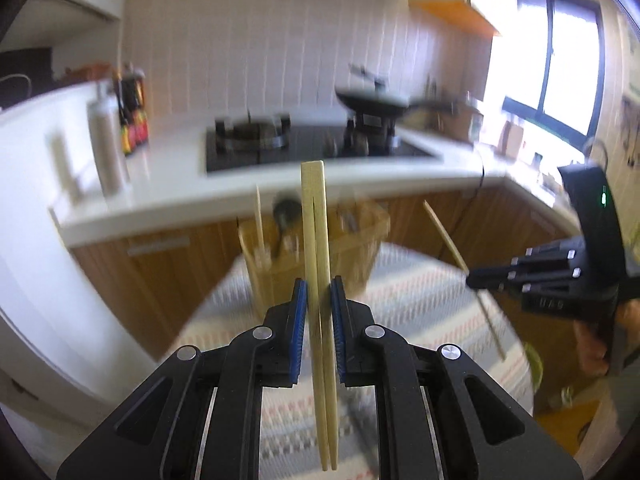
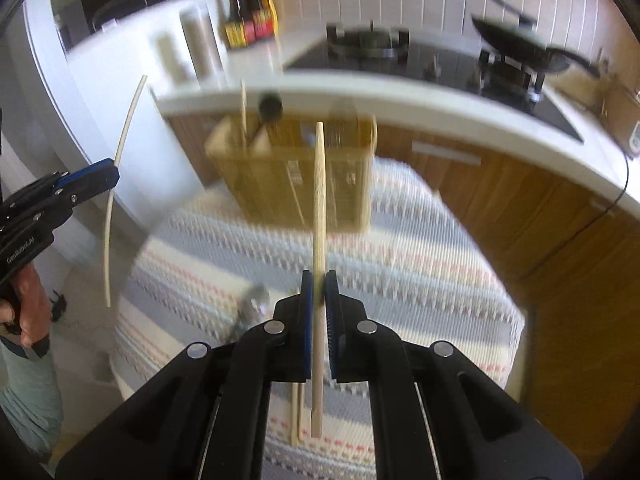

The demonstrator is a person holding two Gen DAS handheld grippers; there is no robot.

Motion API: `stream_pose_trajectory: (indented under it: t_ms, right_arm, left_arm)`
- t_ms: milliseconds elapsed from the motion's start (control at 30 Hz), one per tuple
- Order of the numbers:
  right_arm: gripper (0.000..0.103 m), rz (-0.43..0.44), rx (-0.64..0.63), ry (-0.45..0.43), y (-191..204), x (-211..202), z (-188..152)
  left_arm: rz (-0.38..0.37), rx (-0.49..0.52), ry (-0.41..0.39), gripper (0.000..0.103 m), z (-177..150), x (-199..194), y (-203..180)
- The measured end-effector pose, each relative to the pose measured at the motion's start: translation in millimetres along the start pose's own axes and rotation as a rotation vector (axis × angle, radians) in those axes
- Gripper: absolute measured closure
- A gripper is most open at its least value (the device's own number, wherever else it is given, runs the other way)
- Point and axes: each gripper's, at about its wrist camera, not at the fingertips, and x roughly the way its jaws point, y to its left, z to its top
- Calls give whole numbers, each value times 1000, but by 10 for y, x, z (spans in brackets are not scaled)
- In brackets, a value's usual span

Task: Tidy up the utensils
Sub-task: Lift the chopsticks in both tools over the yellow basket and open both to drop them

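Your left gripper (image 1: 319,292) clamps paired chopsticks (image 1: 318,248); your right gripper (image 2: 319,286) clamps one chopstick (image 2: 319,216).
Only the right view shows a spoon (image 2: 252,306) on the cloth (image 2: 420,248); "GenRobot.AI" marks the left gripper.

This is a home kitchen: a black gas stove (image 1: 316,146) sits in a white counter (image 1: 168,184), with a dark frying pan (image 1: 374,100) and wooden cupboards (image 2: 520,216).

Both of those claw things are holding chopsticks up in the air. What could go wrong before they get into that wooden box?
The left gripper pinches a pair of chopsticks side by side between its jaws; one could slip out.

The right gripper grips its single chopstick near the middle, so the long ends could swing and knock the wooden utensil holder.

The views are blurred by motion, so aiming at a compartment may miss.
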Motion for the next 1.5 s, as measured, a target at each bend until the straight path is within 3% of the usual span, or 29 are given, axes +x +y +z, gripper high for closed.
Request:
stream_pose_trajectory:
  t_ms: [100, 367, 700, 1233, 1500]
  right_arm:
    - [99, 14, 5, -93, 19, -192, 206]
    - [99, 43, 25, -298, 3, -423, 717]
    - [99, 59, 41, -488, -248, -175, 1114]
    - [99, 2, -30, -618, -348, 659, 1109]
    - [99, -37, -73, -653, -308, 810, 991]
  left_arm:
    - [-10, -31, -98, 92, 238, -85, 79]
    - [-25, -83, -266, 92, 611, -35, 122]
    - [10, -112, -437, 92, 724, 299, 257]
    - [93, -122, -508, 92, 518, 972, 452]
    - [78, -146, -474, 92, 407, 1180, 574]
